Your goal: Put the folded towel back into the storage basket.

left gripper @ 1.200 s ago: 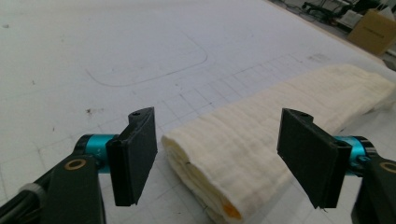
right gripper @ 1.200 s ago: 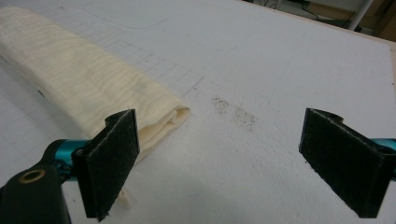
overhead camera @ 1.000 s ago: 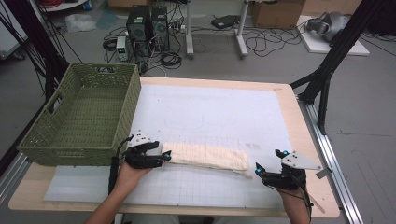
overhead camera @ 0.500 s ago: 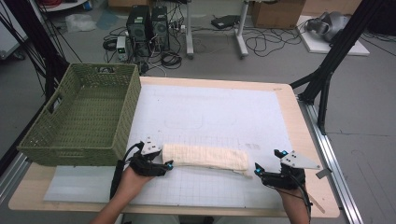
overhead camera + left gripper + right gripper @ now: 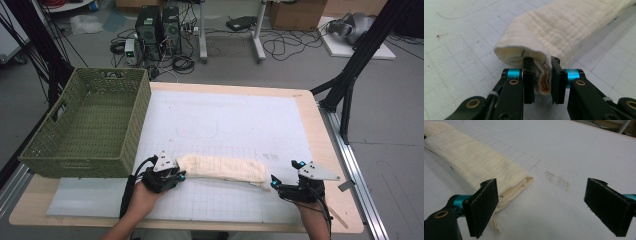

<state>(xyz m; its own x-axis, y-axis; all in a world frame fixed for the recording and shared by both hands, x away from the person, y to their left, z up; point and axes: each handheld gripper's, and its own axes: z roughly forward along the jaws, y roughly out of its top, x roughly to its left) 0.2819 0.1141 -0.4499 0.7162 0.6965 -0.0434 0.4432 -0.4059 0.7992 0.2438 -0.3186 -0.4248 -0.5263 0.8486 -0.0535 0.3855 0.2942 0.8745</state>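
Left tongs (image 5: 541,77) clamp one end of the folded cloth (image 5: 222,168); it lies on the tabletop (image 5: 240,120). Right tongs (image 5: 541,207) stand wide apart beside the other end.

The long cream folded cloth (image 5: 564,30) is a soft, crinkled weave with a matt, faintly ribbed surface and thin stitched edges. The left tool (image 5: 543,80) is matt black plastic with shiny anodised blue metal sleeves and brass-coloured rivets. The right tool (image 5: 549,205) carries rough, fuzzy black pads (image 5: 485,206) on its fingers. The white gridded mat (image 5: 225,120) looks matt and slightly grainy, speckled with dark grit, and lies on a pale smooth wooden worktop (image 5: 332,165). The green rectangular woven basket (image 5: 90,125) has a coarse, plaited texture.
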